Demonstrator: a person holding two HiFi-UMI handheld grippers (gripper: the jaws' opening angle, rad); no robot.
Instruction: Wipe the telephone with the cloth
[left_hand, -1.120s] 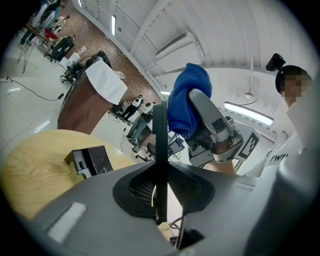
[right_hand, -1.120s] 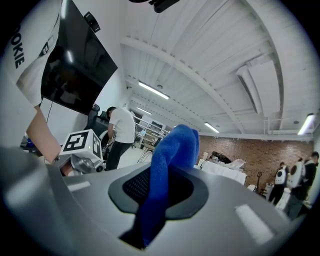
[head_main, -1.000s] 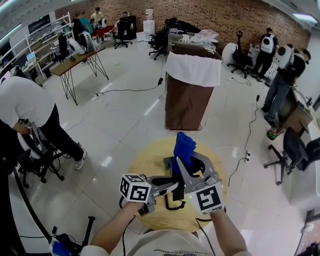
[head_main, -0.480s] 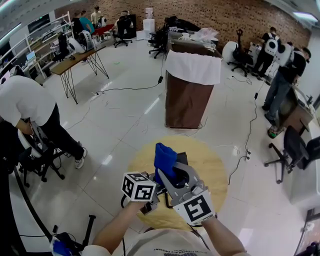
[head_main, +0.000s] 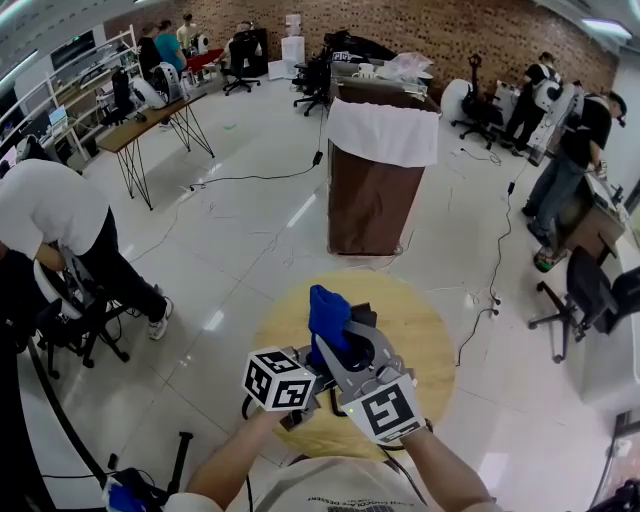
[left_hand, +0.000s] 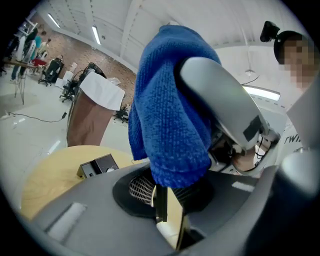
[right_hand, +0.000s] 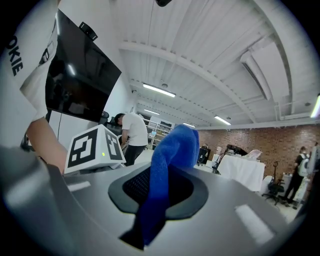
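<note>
Right gripper (right_hand: 150, 215) jaws shut on cloth (right_hand: 170, 150), left gripper (left_hand: 170, 225) jaws narrow on telephone handset (left_hand: 160, 202)

The person's white shirt (right_hand: 31, 85) bears the cut-off letters "OKIE" and, elsewhere, "TWI"

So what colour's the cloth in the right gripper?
Bright blue terry cloth, clearest in the right gripper view.

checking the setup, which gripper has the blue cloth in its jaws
The right gripper: the blue terry cloth is clamped between its jaws. The left gripper has none in its jaws.
</note>
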